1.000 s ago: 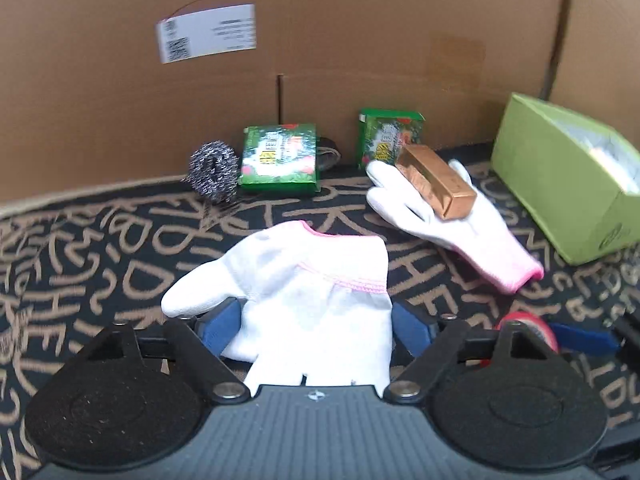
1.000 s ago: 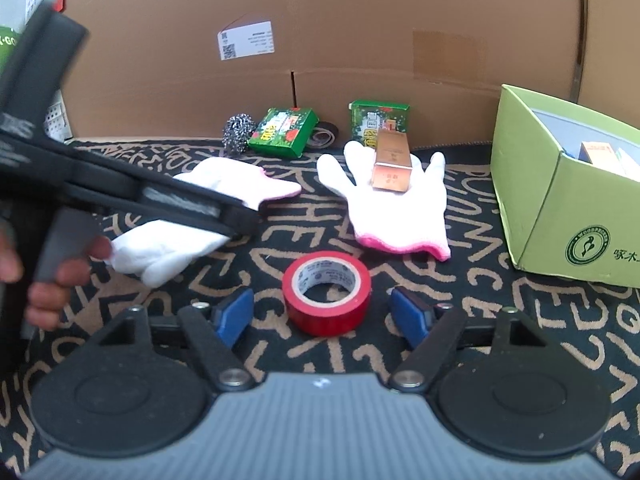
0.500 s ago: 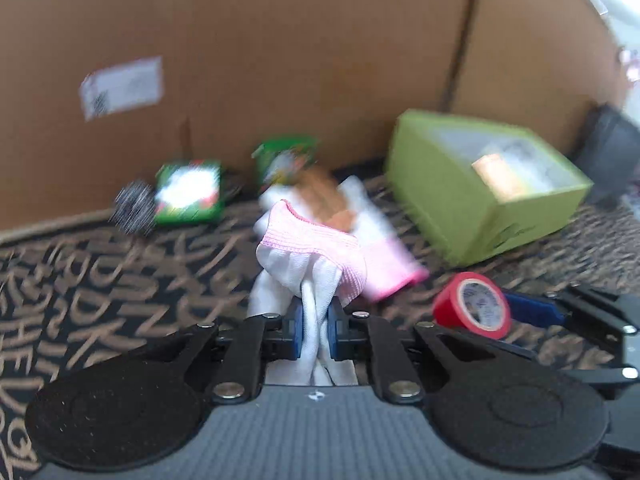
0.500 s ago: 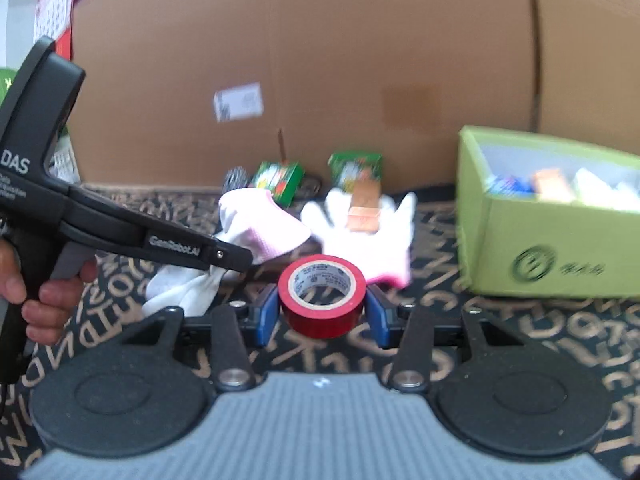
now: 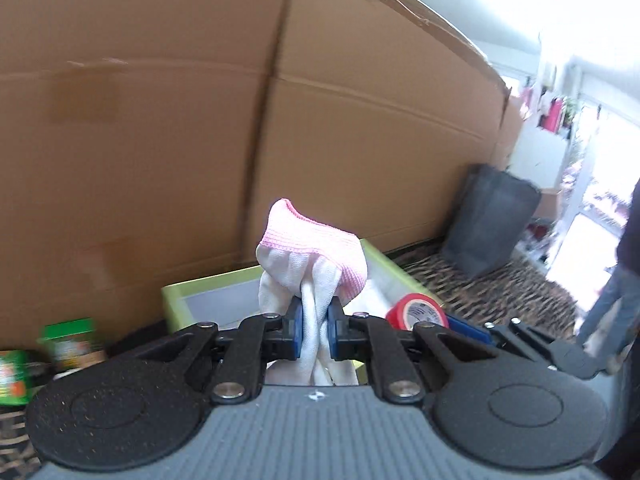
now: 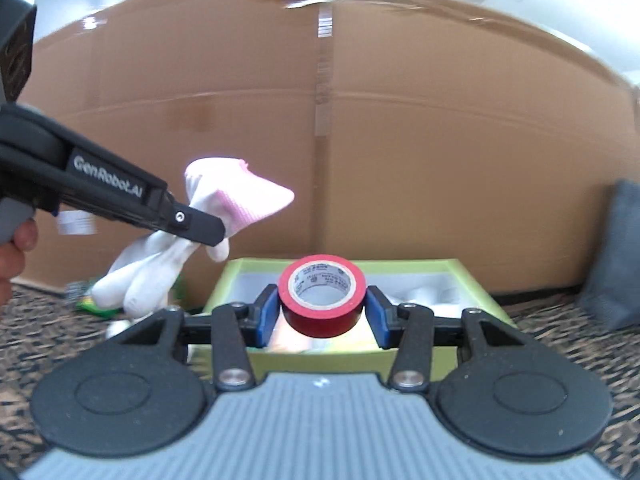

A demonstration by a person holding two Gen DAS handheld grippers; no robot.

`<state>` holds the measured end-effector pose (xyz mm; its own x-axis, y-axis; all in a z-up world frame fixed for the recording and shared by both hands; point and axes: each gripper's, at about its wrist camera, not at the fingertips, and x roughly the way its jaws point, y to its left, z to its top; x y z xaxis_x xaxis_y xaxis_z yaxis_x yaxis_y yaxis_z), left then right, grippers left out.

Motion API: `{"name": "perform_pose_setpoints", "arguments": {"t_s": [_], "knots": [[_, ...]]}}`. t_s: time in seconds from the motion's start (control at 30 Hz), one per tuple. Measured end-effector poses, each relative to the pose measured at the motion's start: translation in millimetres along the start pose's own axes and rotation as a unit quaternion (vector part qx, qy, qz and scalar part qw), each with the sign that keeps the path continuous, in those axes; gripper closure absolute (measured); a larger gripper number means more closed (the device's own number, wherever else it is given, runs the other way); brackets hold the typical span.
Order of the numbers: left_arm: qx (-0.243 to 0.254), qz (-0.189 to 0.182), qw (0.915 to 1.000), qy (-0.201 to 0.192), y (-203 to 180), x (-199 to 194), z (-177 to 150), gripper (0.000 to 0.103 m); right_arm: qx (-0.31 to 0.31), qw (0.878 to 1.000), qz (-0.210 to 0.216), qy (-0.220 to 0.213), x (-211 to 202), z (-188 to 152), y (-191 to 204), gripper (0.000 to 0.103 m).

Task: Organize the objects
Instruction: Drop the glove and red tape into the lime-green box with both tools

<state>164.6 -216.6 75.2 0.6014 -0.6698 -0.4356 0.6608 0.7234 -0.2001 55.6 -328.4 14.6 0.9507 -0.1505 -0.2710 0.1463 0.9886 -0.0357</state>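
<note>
My left gripper [image 5: 314, 330] is shut on a white glove with a pink cuff [image 5: 316, 252] and holds it in the air near the green box [image 5: 208, 292]. In the right wrist view the same glove [image 6: 168, 248] hangs from the left gripper [image 6: 208, 236] left of the box. My right gripper [image 6: 321, 312] is shut on a red tape roll [image 6: 322, 300] and holds it above the open green box [image 6: 472, 280]. The tape roll also shows in the left wrist view [image 5: 416, 312], held by the right gripper.
A tall cardboard wall [image 6: 400, 160] stands behind the box. Green packets [image 5: 68, 344] lie at the far left on the patterned cloth [image 6: 560, 316]. A dark grey bag [image 5: 492, 220] leans at the wall's right end. White items lie inside the box.
Both grippers have lifted off the cloth and moved right toward the green box, the left carrying the glove and the right carrying the tape roll. Both views now tilt upward.
</note>
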Motion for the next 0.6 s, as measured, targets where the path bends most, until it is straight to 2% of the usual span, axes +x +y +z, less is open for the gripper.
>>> {"name": "perform_pose_setpoints", "arguments": {"t_s": [0.17, 0.37, 0.4, 0.43, 0.47, 0.5, 0.53, 0.57, 0.6], "knots": [[-0.001, -0.008, 1.0, -0.003, -19, 59, 8, 0.092, -0.018, 0.997, -0.07, 0.005, 36, 3, -36, 0.058], [-0.025, -0.009, 0.9996, 0.011, -15, 103, 1, 0.091, -0.018, 0.997, -0.071, 0.021, 79, -7, -58, 0.057], [-0.032, -0.011, 0.9993, 0.013, -12, 107, -1, 0.082, -0.017, 0.998, -0.063, 0.028, 85, -11, -61, 0.057], [-0.039, -0.016, 0.9989, 0.019, -9, 109, -5, 0.059, -0.012, 0.998, -0.055, 0.038, 91, -15, -63, 0.056], [-0.047, -0.016, 0.9983, 0.029, -3, 108, -7, 0.043, -0.005, 0.998, -0.055, 0.044, 92, -20, -64, 0.046], [-0.055, -0.011, 0.998, 0.028, 1, 104, -11, 0.024, 0.0, 0.997, -0.059, 0.04, 90, -25, -65, 0.039], [-0.059, -0.005, 0.9981, 0.013, 5, 97, -17, 0.022, 0.004, 0.998, -0.065, 0.028, 84, -30, -66, 0.025], [-0.055, -0.001, 0.9985, 0.001, 7, 89, -22, 0.022, 0.007, 0.997, -0.072, 0.018, 77, -35, -66, 0.017], [-0.046, 0.002, 0.9989, -0.003, 8, 83, -25, 0.022, 0.009, 0.997, -0.079, 0.009, 69, -40, -65, 0.016]]}}
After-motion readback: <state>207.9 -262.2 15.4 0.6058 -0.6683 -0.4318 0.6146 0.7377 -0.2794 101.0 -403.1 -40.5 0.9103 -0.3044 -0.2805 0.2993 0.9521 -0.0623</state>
